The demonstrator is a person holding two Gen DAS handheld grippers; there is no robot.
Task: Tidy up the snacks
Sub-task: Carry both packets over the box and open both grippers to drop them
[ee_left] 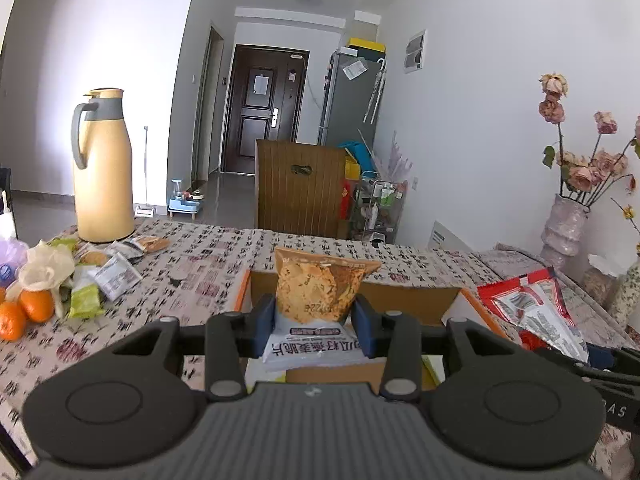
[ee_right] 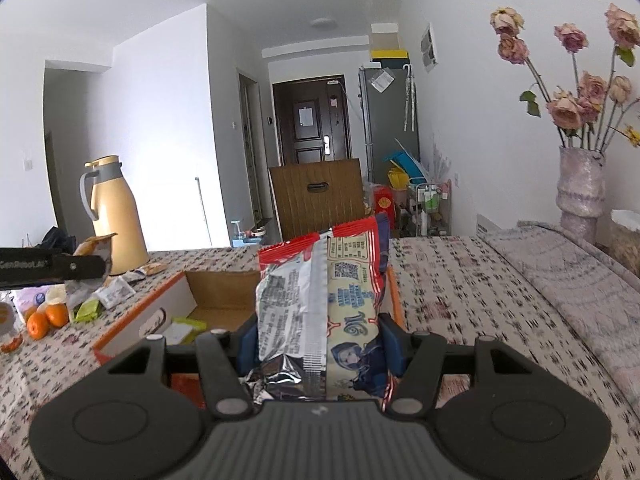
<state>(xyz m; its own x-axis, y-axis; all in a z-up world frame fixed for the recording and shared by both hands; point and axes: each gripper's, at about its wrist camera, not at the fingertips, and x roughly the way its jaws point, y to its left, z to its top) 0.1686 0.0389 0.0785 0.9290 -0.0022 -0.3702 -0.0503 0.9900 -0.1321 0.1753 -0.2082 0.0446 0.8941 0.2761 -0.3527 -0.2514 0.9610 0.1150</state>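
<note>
My left gripper [ee_left: 314, 322] is shut on a chip bag [ee_left: 316, 288] with an orange top and white bottom, held upright over the open cardboard box [ee_left: 408, 294]. My right gripper [ee_right: 318, 338] is shut on a red and white snack bag [ee_right: 320, 292], held above the near right part of the same box [ee_right: 216, 292]. The red bag [ee_left: 532, 312] and the right gripper's arm show at the right of the left wrist view. The left gripper's arm [ee_right: 48, 268] crosses the left edge of the right wrist view. A green packet [ee_right: 184, 326] lies inside the box.
A yellow thermos jug [ee_left: 104, 168] stands at the table's far left. Several loose snack packets [ee_left: 116, 274], oranges [ee_left: 28, 310] and a plastic bag lie left of the box. A vase of dried roses [ee_right: 580, 184] stands at the right. A wooden chair back [ee_left: 300, 188] rises behind the table.
</note>
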